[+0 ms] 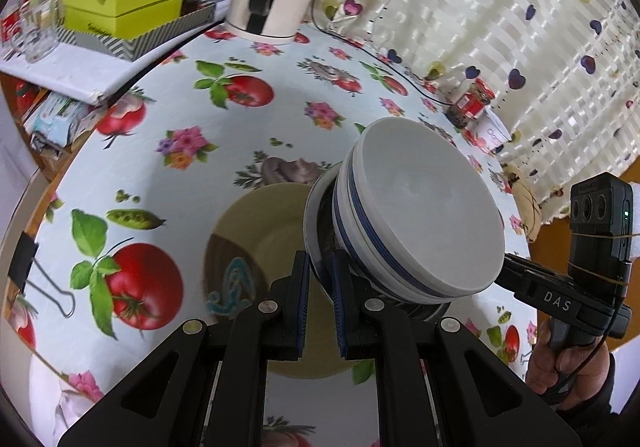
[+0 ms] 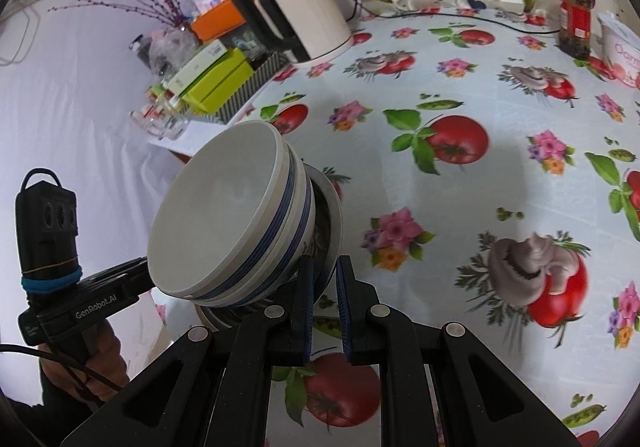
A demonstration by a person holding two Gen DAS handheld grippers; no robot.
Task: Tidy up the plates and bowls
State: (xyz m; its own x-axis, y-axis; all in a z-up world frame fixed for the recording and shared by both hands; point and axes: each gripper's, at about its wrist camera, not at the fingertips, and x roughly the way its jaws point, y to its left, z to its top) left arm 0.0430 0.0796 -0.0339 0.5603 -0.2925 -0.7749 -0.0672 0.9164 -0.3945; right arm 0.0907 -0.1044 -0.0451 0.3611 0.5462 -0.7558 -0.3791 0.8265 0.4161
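My tongs [image 1: 320, 279] are black with blue pads. The bowls [image 1: 420, 215] are white with dark blue bands round the outside, and the plate [image 1: 316, 207] under them has a grey-white rim. Nearer me, the tan plate [image 1: 256, 231] carries a teal squiggle. The bench [image 1: 240, 135] cloth is pale blue, printed with red tomatoes, green leaves, pea pods, pink flowers and grey mushrooms. Far left are lime-green boxes [image 1: 124, 7]; far right hangs a cream striped curtain [image 1: 500, 27] with purple hearts.

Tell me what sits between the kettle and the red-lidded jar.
Right wrist view: between the kettle and jar lies only patterned tablecloth crossed by a black cord.
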